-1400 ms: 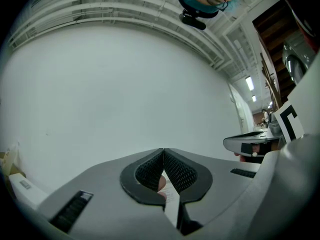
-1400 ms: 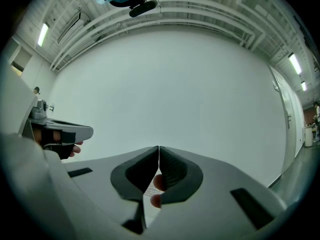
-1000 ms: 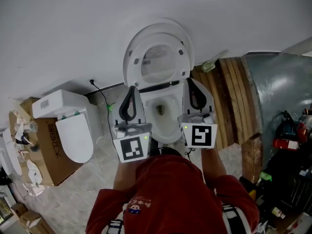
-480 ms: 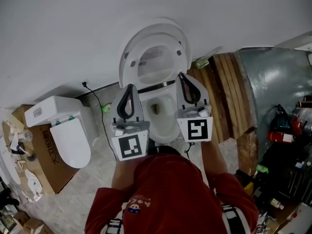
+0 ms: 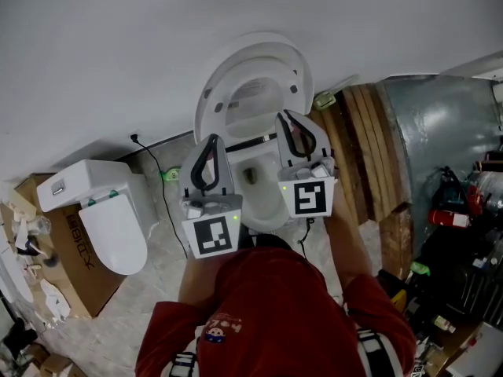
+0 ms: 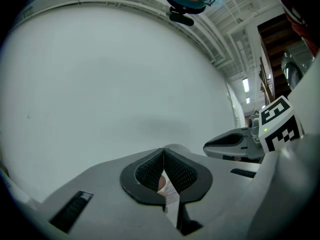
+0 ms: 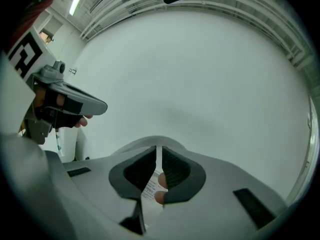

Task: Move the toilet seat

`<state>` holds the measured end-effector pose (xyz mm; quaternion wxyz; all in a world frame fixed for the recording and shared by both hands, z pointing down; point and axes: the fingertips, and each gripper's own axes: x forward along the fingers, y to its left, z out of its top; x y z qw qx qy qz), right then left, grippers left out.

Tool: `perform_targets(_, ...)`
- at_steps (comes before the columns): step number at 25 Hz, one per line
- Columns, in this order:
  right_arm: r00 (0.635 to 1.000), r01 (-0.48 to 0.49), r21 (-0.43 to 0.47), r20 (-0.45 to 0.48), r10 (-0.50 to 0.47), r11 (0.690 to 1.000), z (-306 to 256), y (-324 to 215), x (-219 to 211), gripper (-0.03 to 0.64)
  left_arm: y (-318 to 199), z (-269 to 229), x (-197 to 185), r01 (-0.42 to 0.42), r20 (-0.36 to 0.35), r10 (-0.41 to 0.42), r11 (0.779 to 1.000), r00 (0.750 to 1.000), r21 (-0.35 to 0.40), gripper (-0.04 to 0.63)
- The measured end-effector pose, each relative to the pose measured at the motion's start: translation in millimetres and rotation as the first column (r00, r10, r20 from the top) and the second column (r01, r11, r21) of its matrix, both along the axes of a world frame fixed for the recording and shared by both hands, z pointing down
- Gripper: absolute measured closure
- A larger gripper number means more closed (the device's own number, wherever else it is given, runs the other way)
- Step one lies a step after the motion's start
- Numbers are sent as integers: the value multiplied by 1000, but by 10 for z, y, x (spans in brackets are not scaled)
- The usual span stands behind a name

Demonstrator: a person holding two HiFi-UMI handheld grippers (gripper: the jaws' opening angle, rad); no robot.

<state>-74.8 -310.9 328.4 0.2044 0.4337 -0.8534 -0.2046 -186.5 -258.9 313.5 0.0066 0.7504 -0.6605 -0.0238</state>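
Observation:
The white toilet seat (image 5: 253, 73) stands raised with its lid against the white wall, above the open bowl (image 5: 266, 188). My left gripper (image 5: 211, 140) hovers over the bowl's left rim, below the seat's lower left edge, jaws shut and empty. My right gripper (image 5: 285, 117) is at the seat's lower right edge, tilted left, jaws shut with nothing held; whether it touches the seat I cannot tell. In the left gripper view the left gripper (image 6: 163, 151) faces the wall with the right gripper (image 6: 234, 144) beside it. The right gripper view shows the right gripper (image 7: 157, 150) and the left gripper (image 7: 70, 102).
A second white toilet (image 5: 110, 214) lies on the floor at left, beside a cardboard box (image 5: 75, 258). A black cable (image 5: 159, 167) runs down the wall. Wooden planks (image 5: 369, 151) and a grey metal panel (image 5: 448, 132) stand to the right, with clutter (image 5: 464, 210) beyond.
My right gripper has moved up and left toward the raised seat's lower edge and rolled to the left. My left gripper has shifted only a little.

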Motion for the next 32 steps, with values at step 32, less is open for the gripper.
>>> perform_targets(32,805,141,-74,-572,-158,987,847,-878,-577,497,-266,220,-315,-103,168,111,993,979,-56,583)
